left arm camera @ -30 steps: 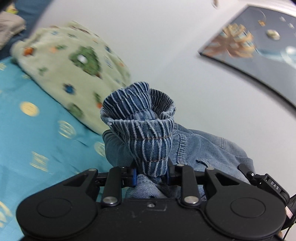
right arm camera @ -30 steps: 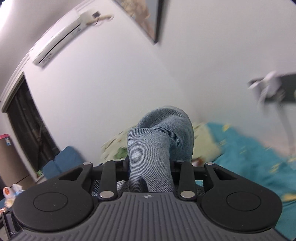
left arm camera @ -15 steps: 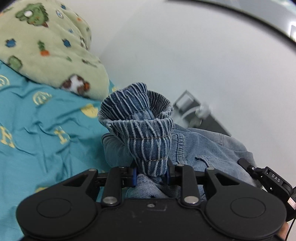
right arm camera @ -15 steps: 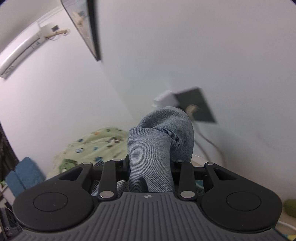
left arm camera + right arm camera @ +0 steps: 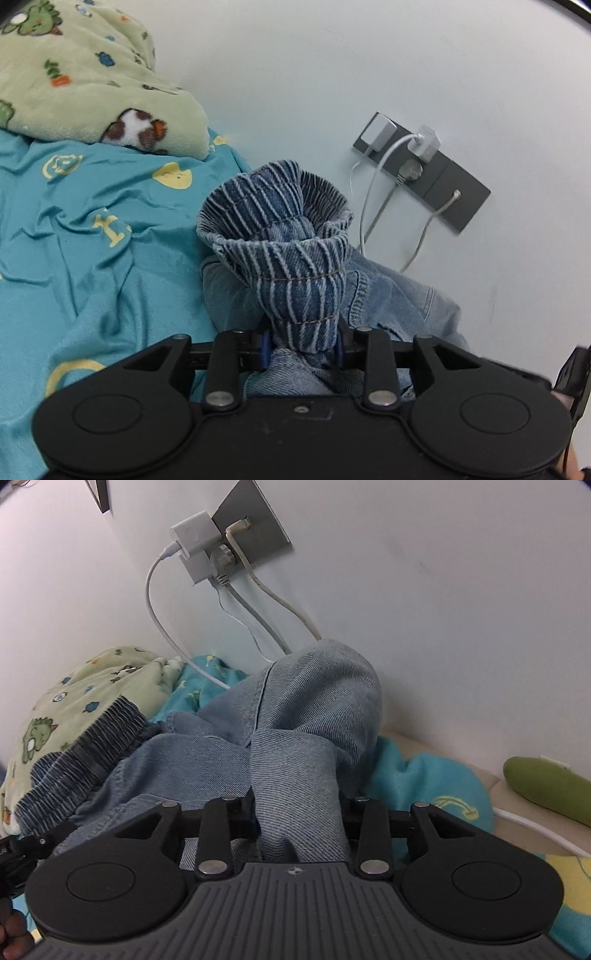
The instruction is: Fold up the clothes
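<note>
A pair of light blue denim jeans point(image 5: 229, 760) with a ribbed elastic waistband point(image 5: 291, 254) hangs between both grippers above a teal bedsheet point(image 5: 74, 258). My left gripper point(image 5: 301, 345) is shut on a bunched part of the waistband, which stands up in a roll in front of it. My right gripper point(image 5: 301, 823) is shut on a fold of plain denim; the waistband point(image 5: 85, 746) trails off to its left. The fingertips of both grippers are hidden by cloth.
A green fleece blanket point(image 5: 74, 81) with animal prints lies at the head of the bed. A grey wall socket panel point(image 5: 421, 170) with white chargers and dangling cables point(image 5: 162, 602) is on the white wall close ahead. A green object point(image 5: 546, 786) lies at the right.
Both grippers have tilted down and towards the wall with the jeans held. The picture and air conditioner left view; the socket panel, cables and bedsheet came in. Grips unchanged.
</note>
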Demonstrator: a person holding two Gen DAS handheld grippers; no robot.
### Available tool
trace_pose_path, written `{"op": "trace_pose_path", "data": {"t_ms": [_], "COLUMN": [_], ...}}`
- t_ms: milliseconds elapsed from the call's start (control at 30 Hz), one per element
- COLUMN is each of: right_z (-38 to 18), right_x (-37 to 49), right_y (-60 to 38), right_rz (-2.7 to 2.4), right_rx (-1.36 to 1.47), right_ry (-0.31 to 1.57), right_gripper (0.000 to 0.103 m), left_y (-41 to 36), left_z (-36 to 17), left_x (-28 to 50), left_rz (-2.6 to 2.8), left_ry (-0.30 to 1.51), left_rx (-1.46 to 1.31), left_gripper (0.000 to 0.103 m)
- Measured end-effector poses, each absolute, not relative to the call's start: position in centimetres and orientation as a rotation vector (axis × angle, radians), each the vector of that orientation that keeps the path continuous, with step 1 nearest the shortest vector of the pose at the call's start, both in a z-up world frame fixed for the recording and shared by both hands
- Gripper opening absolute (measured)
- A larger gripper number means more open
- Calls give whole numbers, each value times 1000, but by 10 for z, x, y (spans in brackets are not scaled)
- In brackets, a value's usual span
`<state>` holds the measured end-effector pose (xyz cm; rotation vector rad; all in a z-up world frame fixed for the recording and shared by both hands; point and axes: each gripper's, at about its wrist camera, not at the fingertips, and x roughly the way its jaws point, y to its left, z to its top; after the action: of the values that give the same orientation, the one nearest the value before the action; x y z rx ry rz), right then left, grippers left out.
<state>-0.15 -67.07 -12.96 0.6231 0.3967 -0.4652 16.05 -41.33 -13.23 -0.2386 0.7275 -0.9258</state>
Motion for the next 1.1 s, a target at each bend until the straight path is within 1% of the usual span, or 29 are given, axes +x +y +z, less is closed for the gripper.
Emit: {"op": "trace_pose_path", "data": {"t_ms": [67, 100, 133, 167, 200, 233, 300, 367, 433, 500, 600, 800, 1100], "right_z": [-138, -135, -133, -129, -126, -122, -112, -101, -90, -75, -55, -15, 47], "right_x": [2, 0, -4, -7, -10, -14, -22, -30, -35, -39, -47, -53, -44], "right_y": [-671, -672, -674, -674, -673, -673, -673, -671, -668, -662, -648, -622, -568], "right_rz": [-484, -485, -487, -490, -500, -518, -551, -571, -572, -567, -558, -510, -406], "right_rx": [627, 633, 643, 649, 651, 648, 640, 636, 622, 583, 513, 464, 389], "right_ry": [426, 420, 412, 407, 402, 392, 371, 359, 360, 364, 367, 339, 330], "right_gripper": [38, 41, 43, 49, 56, 59, 71, 78, 78, 79, 79, 79, 79], "left_y": [-412, -411, -410, -410, -409, -409, -406, -399, -391, -381, -365, -324, -248], "left_z": [-131, -130, -128, -127, -124, -121, -114, -105, -91, -77, -53, -5, 62], "left_x": [160, 159, 157, 154, 151, 147, 141, 135, 128, 121, 111, 91, 71], "left_rz": [-920, -911, -893, -874, -862, -851, -849, -840, -835, -830, -820, -775, -666], "left_ry": [743, 750, 746, 740, 726, 712, 709, 689, 660, 628, 587, 502, 397], "left_rx": [-220, -207, -183, -157, -132, -107, -80, -74, -67, -62, -58, -36, -15], "left_gripper": [33, 37, 46, 53, 65, 70, 72, 77, 83, 86, 90, 94, 96]}}
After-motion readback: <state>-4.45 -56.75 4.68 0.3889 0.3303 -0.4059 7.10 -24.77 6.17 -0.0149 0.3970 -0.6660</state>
